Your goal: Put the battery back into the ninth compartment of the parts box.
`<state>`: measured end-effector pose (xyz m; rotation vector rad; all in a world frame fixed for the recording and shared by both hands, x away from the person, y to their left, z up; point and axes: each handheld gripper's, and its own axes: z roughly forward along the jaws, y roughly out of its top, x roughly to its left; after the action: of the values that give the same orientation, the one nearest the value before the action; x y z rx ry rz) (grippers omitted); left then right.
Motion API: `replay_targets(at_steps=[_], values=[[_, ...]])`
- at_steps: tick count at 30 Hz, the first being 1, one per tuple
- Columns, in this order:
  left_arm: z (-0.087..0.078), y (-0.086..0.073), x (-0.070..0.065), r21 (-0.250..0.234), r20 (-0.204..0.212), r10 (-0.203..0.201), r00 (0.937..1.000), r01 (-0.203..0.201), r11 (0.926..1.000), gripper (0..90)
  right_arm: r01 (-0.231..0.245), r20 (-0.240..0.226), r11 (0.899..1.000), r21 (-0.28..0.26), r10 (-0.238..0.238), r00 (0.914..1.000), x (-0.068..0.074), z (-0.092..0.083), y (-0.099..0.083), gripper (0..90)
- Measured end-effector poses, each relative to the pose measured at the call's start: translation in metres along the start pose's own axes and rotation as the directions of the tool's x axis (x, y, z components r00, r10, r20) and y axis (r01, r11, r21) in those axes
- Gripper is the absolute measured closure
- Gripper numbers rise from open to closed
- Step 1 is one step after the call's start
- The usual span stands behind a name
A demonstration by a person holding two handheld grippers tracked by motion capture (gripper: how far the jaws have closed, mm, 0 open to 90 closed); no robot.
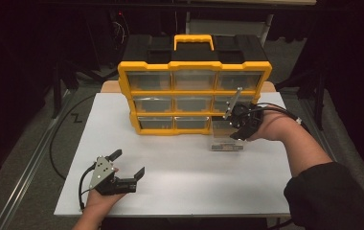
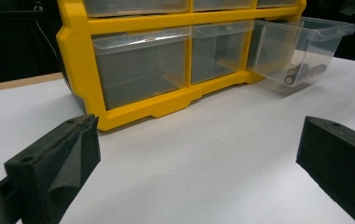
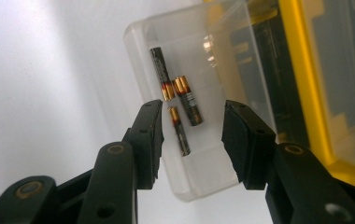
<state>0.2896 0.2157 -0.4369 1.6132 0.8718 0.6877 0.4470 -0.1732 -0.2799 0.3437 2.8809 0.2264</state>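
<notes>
Here, clear drawer (image 3: pixel 185 84) pulled out of the yellow organizer's (image 1: pixel 194 64) bottom right slot, long axis toward the person, three batteries (image 3: pixel 181 100) lengthwise inside, right gripper (image 3: pixel 192 135) above it, jaws apart, gripping nothing, left gripper (image 1: pixel 128 164) open over white table (image 1: pixel 180 177).

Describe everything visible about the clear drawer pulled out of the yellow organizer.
The clear drawer is a transparent plastic bin with a lipped rim, pulled out of the bottom row's right slot of the yellow organizer and overhanging the white table. Three batteries lie inside. The right gripper is poised at its front, jaws apart.
</notes>
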Motion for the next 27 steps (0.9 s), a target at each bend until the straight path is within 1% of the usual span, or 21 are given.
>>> replay_targets(at_steps=[2,7,10,14,17,19,21,24,27], values=[[0.001,0.000,-0.001,0.004,0.003,0.006,1.0000,-0.006,1.0000,0.3,-0.013,-0.005,1.000,0.004,0.013,0.9999,0.003,0.000,-0.005,59.4],[0.003,0.000,-0.003,0.013,0.008,0.016,0.9998,-0.016,0.9998,0.3,-0.025,-0.013,1.000,-0.002,0.025,0.9996,0.011,-0.003,-0.020,58.8],[0.003,0.000,-0.003,0.011,0.005,0.015,0.9999,-0.015,0.9998,0.3,-0.028,-0.017,1.000,0.006,0.028,0.9995,0.015,-0.005,-0.028,58.1],[0.002,0.000,-0.003,0.007,0.000,0.013,0.9999,-0.013,0.9999,0.3,-0.047,-0.024,0.999,0.012,0.047,0.9986,0.020,-0.006,-0.040,57.0],[0.003,0.000,-0.003,0.007,0.000,0.013,0.9999,-0.013,0.9999,0.3,-0.066,-0.033,0.998,0.020,0.067,0.9972,0.022,-0.004,-0.048,55.6],[0.002,0.000,-0.003,0.011,0.001,0.015,0.9999,-0.015,0.9998,0.3,-0.064,-0.032,0.998,0.026,0.065,0.9974,0.023,-0.002,-0.052,54.1],[0.003,0.000,-0.003,0.008,0.000,0.013,0.9999,-0.013,0.9999,0.3,-0.082,-0.039,0.996,0.031,0.083,0.9958,0.025,0.000,-0.056,52.4],[0.002,0.000,-0.003,0.007,-0.002,0.011,0.9999,-0.011,0.9999,0.3,-0.096,-0.043,0.995,0.038,0.098,0.9943,0.026,0.004,-0.061,49.5],[0.001,0.000,-0.003,0.005,-0.004,0.012,0.9999,-0.012,0.9999,0.3,-0.099,-0.037,0.994,0.042,0.101,0.9942,0.028,0.009,-0.064,47.9]])
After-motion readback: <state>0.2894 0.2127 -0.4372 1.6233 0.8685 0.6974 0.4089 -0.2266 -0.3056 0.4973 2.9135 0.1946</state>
